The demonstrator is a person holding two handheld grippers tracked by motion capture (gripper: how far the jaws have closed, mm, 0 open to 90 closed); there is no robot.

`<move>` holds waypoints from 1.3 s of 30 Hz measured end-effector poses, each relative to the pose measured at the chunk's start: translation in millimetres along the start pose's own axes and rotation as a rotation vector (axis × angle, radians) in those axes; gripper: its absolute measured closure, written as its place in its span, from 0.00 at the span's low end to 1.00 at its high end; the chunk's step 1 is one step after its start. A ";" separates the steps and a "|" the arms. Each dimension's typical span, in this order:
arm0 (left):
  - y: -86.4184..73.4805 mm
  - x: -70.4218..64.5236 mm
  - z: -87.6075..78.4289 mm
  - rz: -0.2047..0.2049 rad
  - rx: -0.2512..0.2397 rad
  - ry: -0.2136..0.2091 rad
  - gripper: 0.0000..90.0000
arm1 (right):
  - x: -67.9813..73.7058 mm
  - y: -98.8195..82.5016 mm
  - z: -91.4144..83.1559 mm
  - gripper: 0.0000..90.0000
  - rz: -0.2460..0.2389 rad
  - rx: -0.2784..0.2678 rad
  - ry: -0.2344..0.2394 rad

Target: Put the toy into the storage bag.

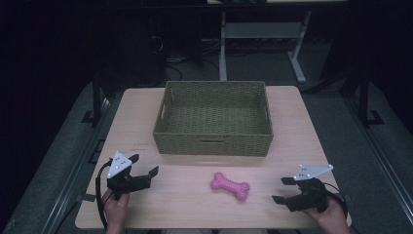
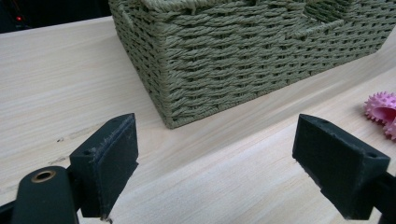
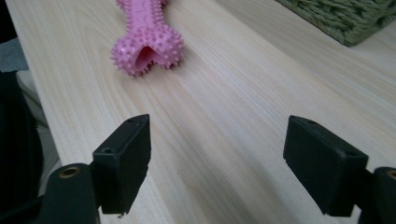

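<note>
A pink spiky bone-shaped toy (image 1: 230, 185) lies flat on the wooden table (image 1: 190, 204), in front of a green woven basket (image 1: 213, 118). My left gripper (image 1: 144, 165) hovers at the table's front left, open and empty, with the basket's corner (image 2: 170, 119) just ahead of its jaws and the toy's end (image 2: 382, 112) at the right edge of its view. At the front right my right gripper (image 1: 283, 189) is open and empty. The toy (image 3: 147, 39) lies a short way ahead of it, to the left of its jaws.
The basket looks empty inside and takes up the middle and back of the table. A basket corner (image 3: 345, 18) sits at the upper right in the right gripper view. Dark floor, cables and a white table frame (image 1: 263, 34) lie beyond the table.
</note>
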State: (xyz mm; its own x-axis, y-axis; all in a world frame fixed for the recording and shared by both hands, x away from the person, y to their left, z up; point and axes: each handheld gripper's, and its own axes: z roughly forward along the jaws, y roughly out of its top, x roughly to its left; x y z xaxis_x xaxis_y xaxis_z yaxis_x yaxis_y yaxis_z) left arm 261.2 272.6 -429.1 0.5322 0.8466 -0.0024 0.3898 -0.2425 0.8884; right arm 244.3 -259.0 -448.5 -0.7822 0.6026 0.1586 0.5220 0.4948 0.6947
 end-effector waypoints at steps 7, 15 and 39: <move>0.3 -0.1 -2.8 0.008 -0.009 0.000 0.15 | 4.2 11.6 -1.3 0.22 -0.019 0.022 0.017; -0.1 1.7 -3.1 -0.003 -0.015 0.000 0.15 | 6.7 27.3 -0.4 0.21 -0.039 0.056 0.030; 0.2 4.5 -2.4 -0.010 -0.017 0.003 0.15 | 22.1 80.2 36.8 0.20 -0.133 0.194 0.103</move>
State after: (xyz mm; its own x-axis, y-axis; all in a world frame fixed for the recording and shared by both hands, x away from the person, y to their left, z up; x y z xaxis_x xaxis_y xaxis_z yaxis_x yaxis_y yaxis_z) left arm 261.9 277.4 -427.9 0.5257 0.8506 -0.0099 0.3824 -0.2259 0.8960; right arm 281.4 -182.9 -415.1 -0.8736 0.4622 0.1525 0.4601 0.6821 0.5683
